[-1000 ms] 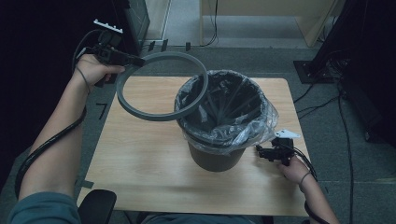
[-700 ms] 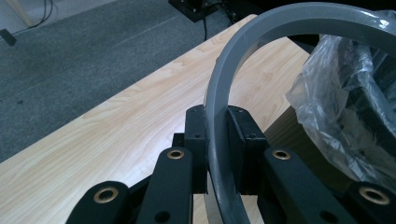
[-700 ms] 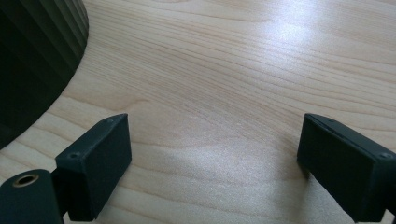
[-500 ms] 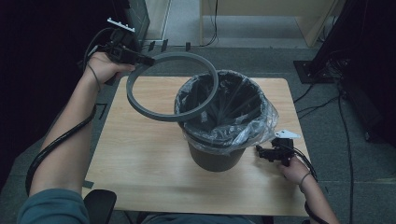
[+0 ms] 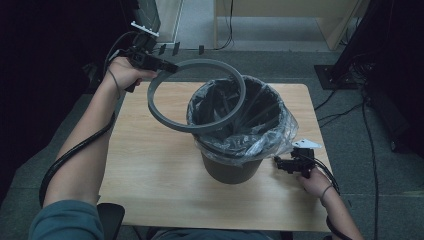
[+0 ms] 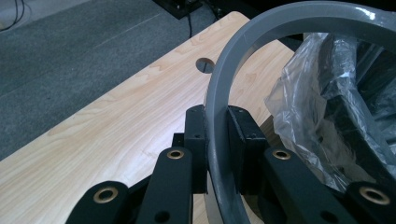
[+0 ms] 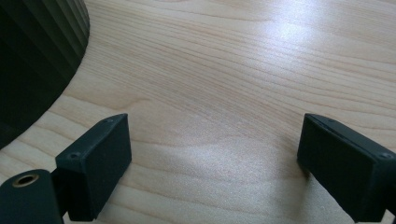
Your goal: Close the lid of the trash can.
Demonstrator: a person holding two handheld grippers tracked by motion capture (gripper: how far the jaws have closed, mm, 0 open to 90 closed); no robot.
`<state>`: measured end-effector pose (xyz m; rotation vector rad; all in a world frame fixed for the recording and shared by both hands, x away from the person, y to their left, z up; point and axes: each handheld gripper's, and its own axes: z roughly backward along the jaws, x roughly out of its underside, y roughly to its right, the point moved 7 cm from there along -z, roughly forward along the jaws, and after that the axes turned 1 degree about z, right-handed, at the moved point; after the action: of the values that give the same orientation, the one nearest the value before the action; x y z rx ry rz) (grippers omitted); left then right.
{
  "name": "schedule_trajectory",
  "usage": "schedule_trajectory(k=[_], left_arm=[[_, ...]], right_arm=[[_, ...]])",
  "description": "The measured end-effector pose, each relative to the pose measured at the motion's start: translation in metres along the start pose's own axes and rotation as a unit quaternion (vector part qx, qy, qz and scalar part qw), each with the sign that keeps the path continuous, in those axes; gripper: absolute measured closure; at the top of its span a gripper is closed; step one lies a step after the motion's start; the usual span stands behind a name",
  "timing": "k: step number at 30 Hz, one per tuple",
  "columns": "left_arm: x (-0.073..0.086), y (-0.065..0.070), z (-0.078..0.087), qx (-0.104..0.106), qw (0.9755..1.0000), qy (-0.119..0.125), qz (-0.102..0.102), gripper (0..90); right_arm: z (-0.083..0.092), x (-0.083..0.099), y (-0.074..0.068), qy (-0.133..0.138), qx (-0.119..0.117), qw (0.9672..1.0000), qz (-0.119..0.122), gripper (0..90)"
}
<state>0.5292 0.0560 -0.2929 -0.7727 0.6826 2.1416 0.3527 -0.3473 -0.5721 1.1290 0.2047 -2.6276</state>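
Left gripper (image 6: 217,154): jaws nearly closed, pads clamped on either face of the grey ring (image 5: 195,95), gripped at its rim. In the high view the ring hangs tilted in the air, its far side over the mouth of the bin (image 5: 235,165), its near side out over the desk (image 5: 150,170) to the left. The bin stands near the middle of the desk, lined with a clear plastic bag (image 5: 272,137) folded over its rim.

Right gripper (image 7: 215,163): jaws spread wide, nothing between them, low over the bare desk just beside the bin's base.

No readable labels or writing.
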Motion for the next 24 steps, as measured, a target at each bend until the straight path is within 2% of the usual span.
schedule_trajectory(k=[5, 14, 24], left_arm=[[-0.003, 0.005, -0.006, 0.006, 1.0, -0.001, -0.002, 78.7], [-0.01, 0.021, -0.016, 0.018, 0.9996, -0.006, -0.023, 78.7], [-0.017, 0.035, -0.028, 0.029, 0.9989, -0.009, -0.037, 78.7]], right_arm=[[0.0, 0.0, 0.0, 0.0, 0.0, 1.0, 0.0, 10.0], [0.0, 0.0, 0.0, 0.0, 0.0, 1.0, 0.0, 10.0], [0.0, 0.0, 0.0, 0.0, 0.0, 1.0, 0.0, 9.9]])
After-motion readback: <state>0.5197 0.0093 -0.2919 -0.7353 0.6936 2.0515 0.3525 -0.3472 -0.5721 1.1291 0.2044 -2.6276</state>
